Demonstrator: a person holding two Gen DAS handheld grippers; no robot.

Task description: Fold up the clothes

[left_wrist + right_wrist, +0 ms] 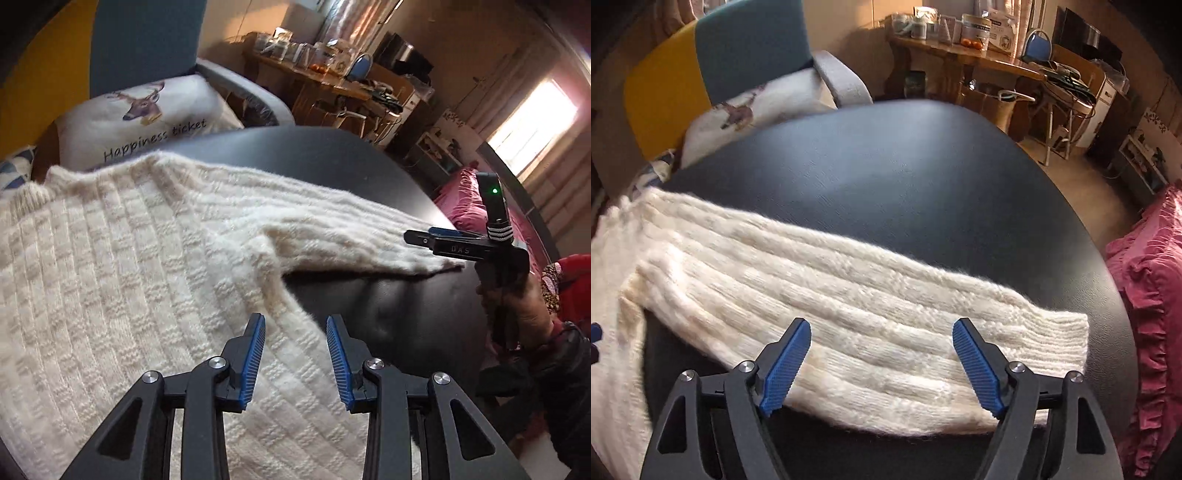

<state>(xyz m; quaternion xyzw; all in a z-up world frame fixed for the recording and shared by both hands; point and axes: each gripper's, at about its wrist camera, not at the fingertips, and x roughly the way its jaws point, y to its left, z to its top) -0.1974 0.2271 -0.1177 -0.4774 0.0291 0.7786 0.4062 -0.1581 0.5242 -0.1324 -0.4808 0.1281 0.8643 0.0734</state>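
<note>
A cream knitted sweater (110, 266) lies flat on a dark round table (388, 295). Its right sleeve (871, 314) stretches out to the right, with the ribbed cuff (1063, 339) near the table's right side. My left gripper (295, 321) hovers open over the sweater's side edge below the armpit, with nothing between its blue pads. My right gripper (881, 326) stands open just above the sleeve, close to the cuff, and grips nothing. In the left wrist view the right gripper (436, 238), held by a hand (528, 306), hangs over the cuff.
A deer-print cushion (140, 118) rests on an armchair (750, 48) behind the table. A pink ruffled cloth (1148, 302) lies at the right. A cluttered wooden desk (964, 55) stands at the back. Bare tabletop (886, 177) lies beyond the sleeve.
</note>
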